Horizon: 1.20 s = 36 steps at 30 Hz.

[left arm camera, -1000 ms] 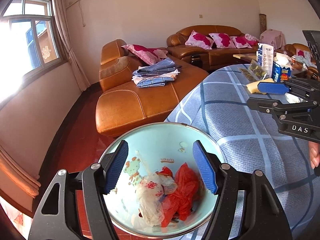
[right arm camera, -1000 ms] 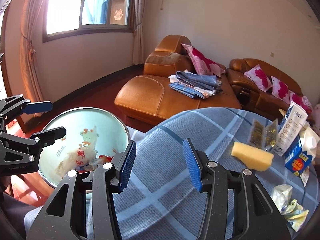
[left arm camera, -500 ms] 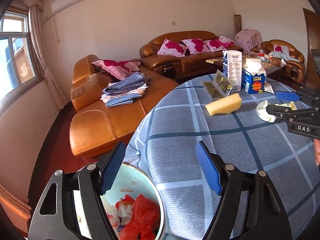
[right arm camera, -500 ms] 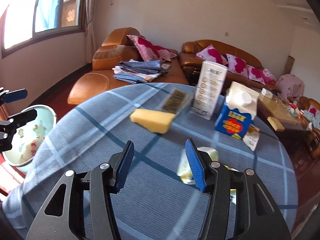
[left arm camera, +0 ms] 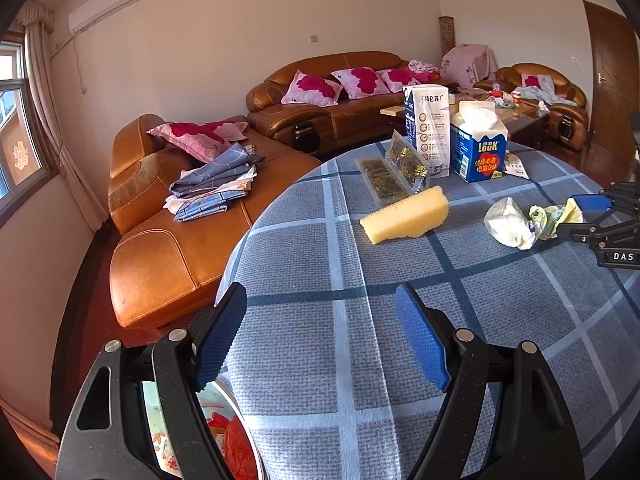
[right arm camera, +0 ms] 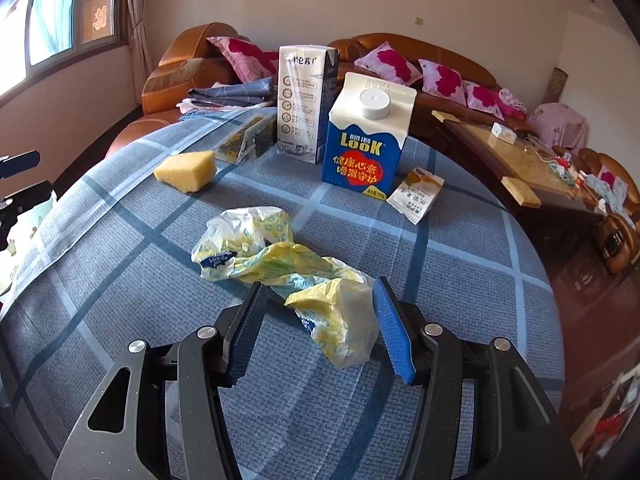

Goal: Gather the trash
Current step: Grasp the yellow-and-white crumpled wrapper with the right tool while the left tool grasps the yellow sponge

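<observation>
A crumpled yellow and white plastic bag lies on the blue checked tablecloth. Its near end sits between the fingers of my right gripper, which is open; the right pad is close beside the bag, the left pad stands apart. From the left wrist view, that bag and my right gripper show at the far right. My left gripper hovers over the table's near edge, jaws opening and empty. Below it a light blue bin holds red trash.
Behind the bag stand a blue LOOK carton and a tall white carton, with a small sachet, a yellow sponge and seaweed packets. An orange leather sofa sits past the table's left edge.
Both grippers swung away from the bin toward the table. My right gripper travelled across the cloth to the crumpled bag, which now lies between its fingers. The left one left the bin's mouth.
</observation>
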{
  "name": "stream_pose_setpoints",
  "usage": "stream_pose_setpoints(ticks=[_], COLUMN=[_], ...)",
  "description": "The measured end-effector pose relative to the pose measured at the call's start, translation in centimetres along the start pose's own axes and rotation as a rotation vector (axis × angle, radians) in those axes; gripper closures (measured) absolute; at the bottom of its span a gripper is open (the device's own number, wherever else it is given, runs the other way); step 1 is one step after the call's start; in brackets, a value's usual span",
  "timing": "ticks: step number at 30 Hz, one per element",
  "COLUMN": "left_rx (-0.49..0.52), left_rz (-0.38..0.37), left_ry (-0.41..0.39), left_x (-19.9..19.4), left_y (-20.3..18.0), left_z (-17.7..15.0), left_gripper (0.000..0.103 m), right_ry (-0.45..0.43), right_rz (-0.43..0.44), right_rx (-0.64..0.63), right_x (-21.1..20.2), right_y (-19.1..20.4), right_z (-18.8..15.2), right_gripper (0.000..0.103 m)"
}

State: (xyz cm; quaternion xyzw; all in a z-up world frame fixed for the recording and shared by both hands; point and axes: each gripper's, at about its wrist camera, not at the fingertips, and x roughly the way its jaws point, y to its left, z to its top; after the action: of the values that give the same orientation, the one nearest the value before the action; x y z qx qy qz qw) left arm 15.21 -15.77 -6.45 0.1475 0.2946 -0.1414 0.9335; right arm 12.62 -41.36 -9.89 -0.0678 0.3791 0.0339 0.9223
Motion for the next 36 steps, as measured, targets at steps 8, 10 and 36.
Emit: stream_pose_setpoints(ticks=[8, 10, 36], left_rx=[0.023, 0.031, 0.184], left_rz=[-0.052, -0.061, -0.152], left_ry=[0.014, 0.013, 0.178], left_x=[1.2, 1.4, 11.9], left_y=[-1.3, -1.7, -8.6], left_z=[1.3, 1.9, 6.3], left_gripper=[0.027, 0.027, 0.064], right_ry=[0.051, 0.038, -0.033], right_rz=[0.051, 0.054, -0.013], right_rx=[-0.065, -0.066, 0.11], right_x=[0.2, -0.3, -0.4], right_y=[1.0, 1.1, -2.8], right_z=[0.2, 0.1, 1.3], right_gripper=[0.082, 0.097, 0.097])
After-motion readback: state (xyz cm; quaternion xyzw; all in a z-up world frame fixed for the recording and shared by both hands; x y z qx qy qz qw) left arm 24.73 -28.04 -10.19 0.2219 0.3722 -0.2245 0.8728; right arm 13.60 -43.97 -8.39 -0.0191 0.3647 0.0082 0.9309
